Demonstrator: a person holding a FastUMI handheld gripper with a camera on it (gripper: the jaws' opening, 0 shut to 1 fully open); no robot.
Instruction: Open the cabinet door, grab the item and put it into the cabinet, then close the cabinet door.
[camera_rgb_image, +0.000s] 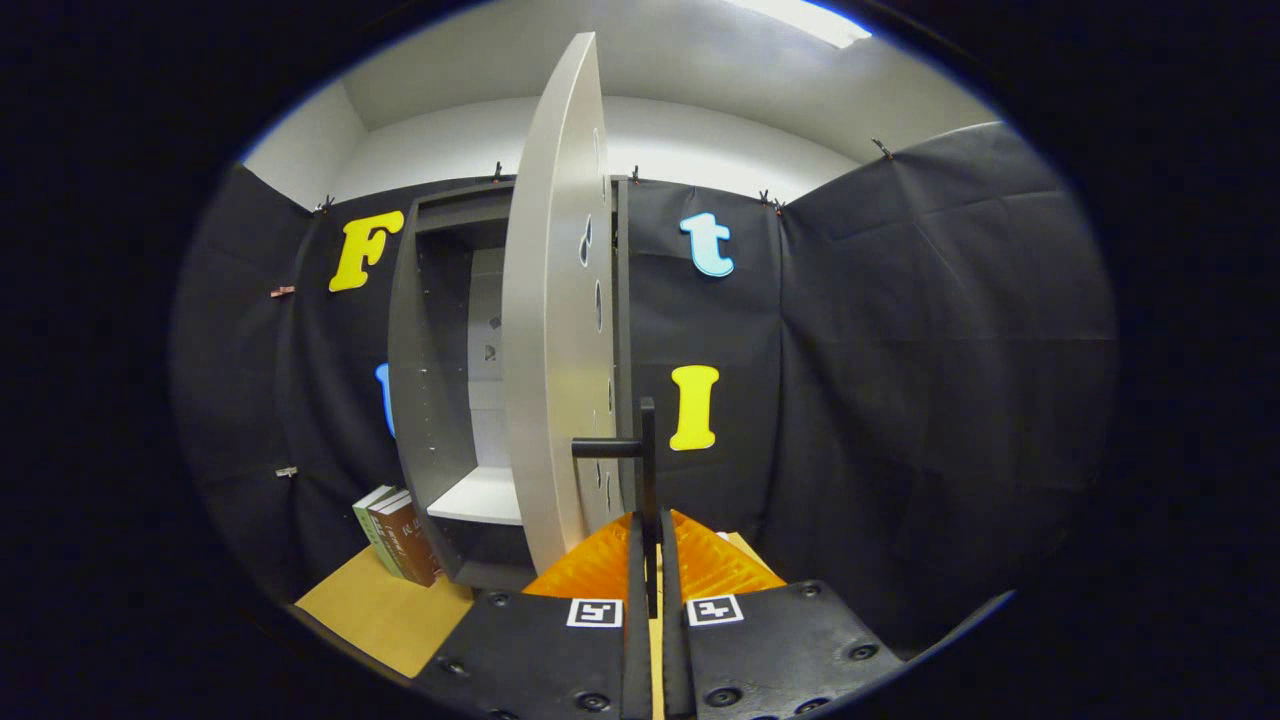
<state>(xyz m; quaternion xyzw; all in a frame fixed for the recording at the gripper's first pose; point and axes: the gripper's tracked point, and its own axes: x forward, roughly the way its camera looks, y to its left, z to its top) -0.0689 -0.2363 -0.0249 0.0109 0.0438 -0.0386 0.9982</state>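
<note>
We see the gripper at the bottom centre of the frame, its two fingers drawn almost together with the cabinet door's dark handle running upright in the slim gap between them. Both fingers appear to press on that bar, so we call it clamped on the handle.

The cabinet door swings well open, nearly edge-on to us, rising from just above the fingers to the top centre of the frame. It is a pale grey panel with a few small holes along its inner face. A short dark post ties the handle to the panel, just left of the bar.

Left of the door, in the centre-left of the frame, we look into the cabinet: dark grey walls, a pale back and a white shelf low inside.

At the lower left, a few books stand upright, leaning slightly, just beside the cabinet's lower left corner. They rest on the tan tabletop, outside the cabinet. We take these to be the item for the task, though we cannot be sure.

Black cloth hangs behind everything, across the right half of the frame too.
</note>
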